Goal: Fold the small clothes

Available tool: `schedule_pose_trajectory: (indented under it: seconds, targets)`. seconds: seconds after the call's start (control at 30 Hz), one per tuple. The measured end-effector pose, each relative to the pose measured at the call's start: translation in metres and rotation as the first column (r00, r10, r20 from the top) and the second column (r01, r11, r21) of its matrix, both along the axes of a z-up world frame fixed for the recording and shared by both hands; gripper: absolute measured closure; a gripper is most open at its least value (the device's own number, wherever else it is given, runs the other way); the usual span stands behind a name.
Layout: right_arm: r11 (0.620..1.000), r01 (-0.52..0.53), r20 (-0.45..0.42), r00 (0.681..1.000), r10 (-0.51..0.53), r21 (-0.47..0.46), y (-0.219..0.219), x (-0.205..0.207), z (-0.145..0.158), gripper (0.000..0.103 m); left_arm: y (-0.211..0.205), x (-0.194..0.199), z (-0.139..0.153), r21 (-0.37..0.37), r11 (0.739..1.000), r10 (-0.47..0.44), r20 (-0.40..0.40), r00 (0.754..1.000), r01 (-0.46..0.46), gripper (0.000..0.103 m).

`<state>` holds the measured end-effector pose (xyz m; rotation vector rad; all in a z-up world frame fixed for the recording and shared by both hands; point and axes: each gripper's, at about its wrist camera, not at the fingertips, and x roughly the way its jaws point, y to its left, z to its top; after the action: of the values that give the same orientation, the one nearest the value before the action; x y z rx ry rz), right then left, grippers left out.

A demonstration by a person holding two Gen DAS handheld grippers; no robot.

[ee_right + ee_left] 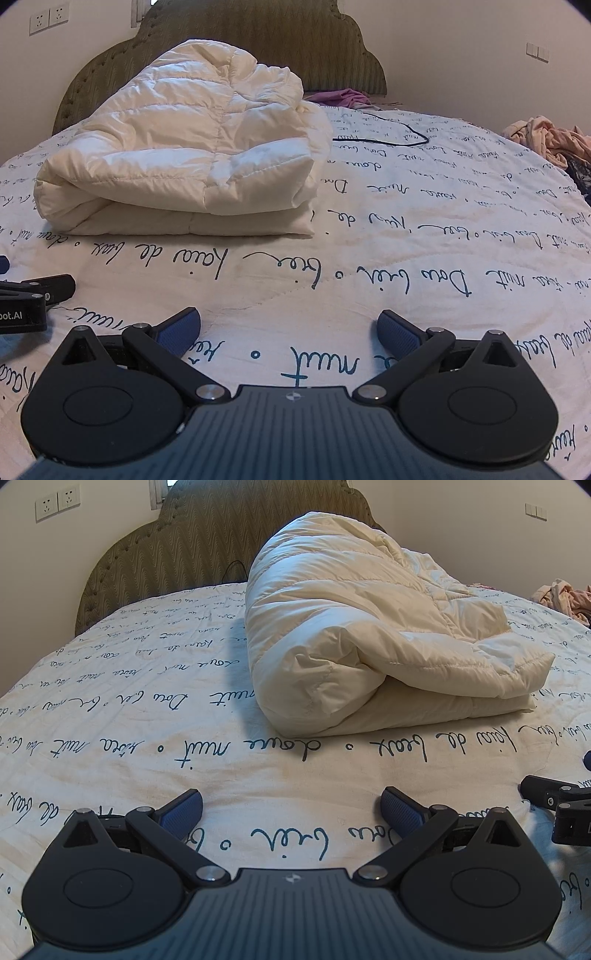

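1. The left gripper (291, 812) sits low over the bedsheet (110, 709), its two blue-padded fingers (183, 810) spread wide apart with nothing between them — only the script-printed fabric shows in the gap.

2. The right gripper (288, 332) is likewise spread wide and empty, resting low over the same sheet (443, 240); its blue pads (400, 334) are clear of any cloth.

3. The two tools lie side by side: the right gripper's black linkage shows at the far right edge of the left wrist view (554, 801), and the left gripper's body shows at the far left edge of the right wrist view (33, 299).

4. The cream quilted jacket (369, 635) lies folded in a thick bundle ahead of both tools — ahead and slightly right of the left gripper, ahead and to the left of the right gripper (184, 147). It is apart from both sets of fingers, with a strip of bare sheet between.

5. Beyond the jacket stands the padded headboard (177, 546).

6. Far ahead and to the right of the right gripper, a heap of pinkish clothes (546, 140) sits near the bed's edge, a purple garment (343, 98) lies by the headboard, and a thin black cable (399, 136) loops on the sheet just past the jacket.
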<state>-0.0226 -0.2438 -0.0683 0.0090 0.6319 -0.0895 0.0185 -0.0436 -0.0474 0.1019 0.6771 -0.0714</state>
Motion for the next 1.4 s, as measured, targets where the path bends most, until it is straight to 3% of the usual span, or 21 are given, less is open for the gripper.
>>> schedule_pose_trajectory:
  seconds: [1.0,1.4]
  targets:
    - [1.000,-0.003,0.005,1.000,0.003,0.012,-0.0007,-0.0005,0.0011,0.000,-0.0009,-0.0001,-0.0003,0.001,1.000,0.000,0.000,1.000,0.000,0.000]
    - [0.996,-0.083,0.033,0.996,0.082,0.041,0.0023,-0.0047,0.0034,0.000,-0.0007,-0.0002,-0.0004,0.001,1.000,0.000,0.000,1.000,0.000,0.000]
